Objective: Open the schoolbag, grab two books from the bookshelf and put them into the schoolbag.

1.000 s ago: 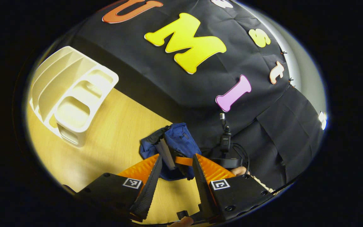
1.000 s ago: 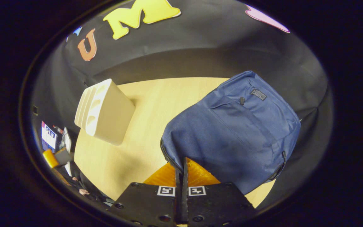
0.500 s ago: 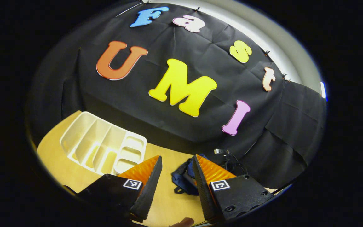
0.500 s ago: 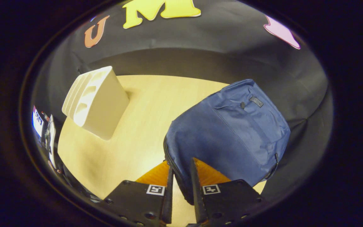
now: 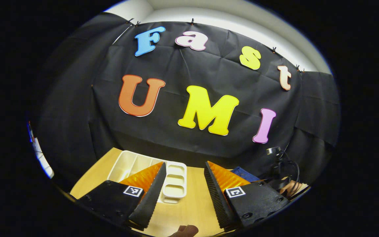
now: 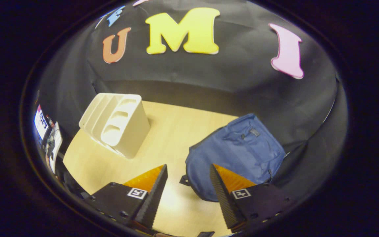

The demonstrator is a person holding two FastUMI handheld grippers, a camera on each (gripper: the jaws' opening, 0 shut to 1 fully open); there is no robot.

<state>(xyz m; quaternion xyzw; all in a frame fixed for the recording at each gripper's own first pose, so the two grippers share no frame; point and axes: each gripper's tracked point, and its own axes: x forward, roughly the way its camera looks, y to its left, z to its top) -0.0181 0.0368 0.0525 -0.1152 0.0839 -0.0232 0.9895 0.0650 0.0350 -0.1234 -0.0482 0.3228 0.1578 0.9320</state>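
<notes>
The blue schoolbag (image 6: pixel 242 151) lies on the wooden table (image 6: pixel 169 131), its dark zipper edge facing my right gripper (image 6: pixel 188 171). That gripper hangs open just in front of the bag, with nothing between its fingers. The white plastic bookshelf (image 6: pixel 117 126) stands to the left of the bag, and the slots I can see hold nothing. In the left gripper view, my left gripper (image 5: pixel 184 168) is open and raised above the table (image 5: pixel 192 204), tilted up at the wall. The bookshelf (image 5: pixel 174 179) sits just beyond its fingers and a corner of the schoolbag (image 5: pixel 243 173) peeks out at the right.
A small camera on a stand with cables (image 5: pixel 276 161) stands at the table's right end, beside a hand (image 5: pixel 291 187). Past the table's left edge there is clutter (image 6: pixel 48 131). Bare tabletop lies between the shelf and the bag.
My right gripper went from shut at the bag's zipper edge to open and pulled back. My left gripper tilted up and away from the bag, toward the shelf side.
</notes>
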